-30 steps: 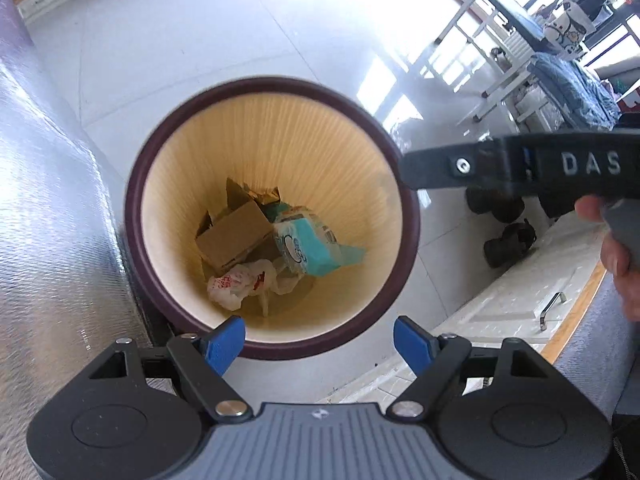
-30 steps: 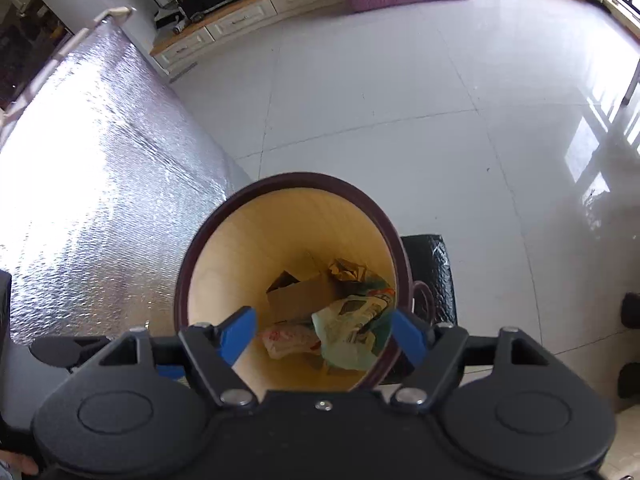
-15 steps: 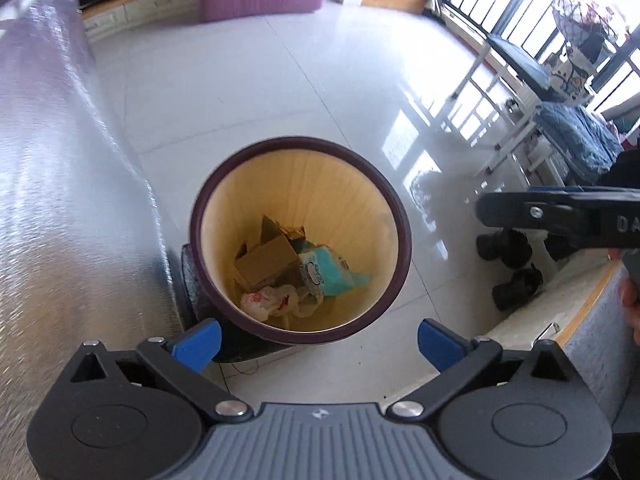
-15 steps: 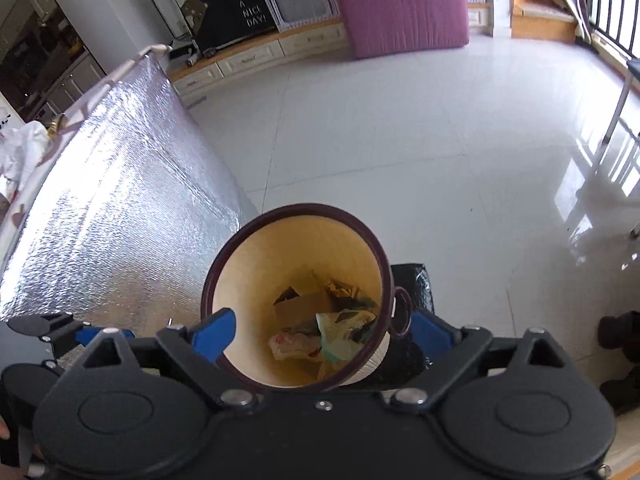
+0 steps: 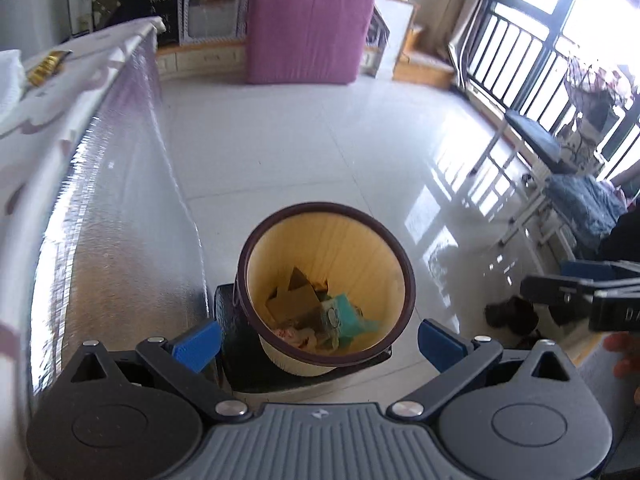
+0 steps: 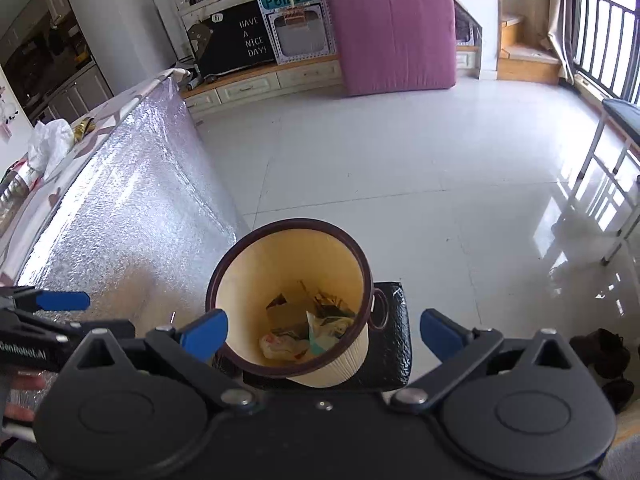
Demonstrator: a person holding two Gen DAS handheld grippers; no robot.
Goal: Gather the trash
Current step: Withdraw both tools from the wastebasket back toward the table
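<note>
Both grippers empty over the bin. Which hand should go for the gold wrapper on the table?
Left. The left gripper is on the table side of the bin, beside the foil; the right gripper, jaws opening and empty, is farther off.

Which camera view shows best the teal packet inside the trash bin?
The left wrist view shows it best: the teal packet lies face up in the trash bin, beside the cardboard piece, with its printed side visible. In the right wrist view the packet is mostly covered by other wrappers, and only a small teal edge shows.
</note>
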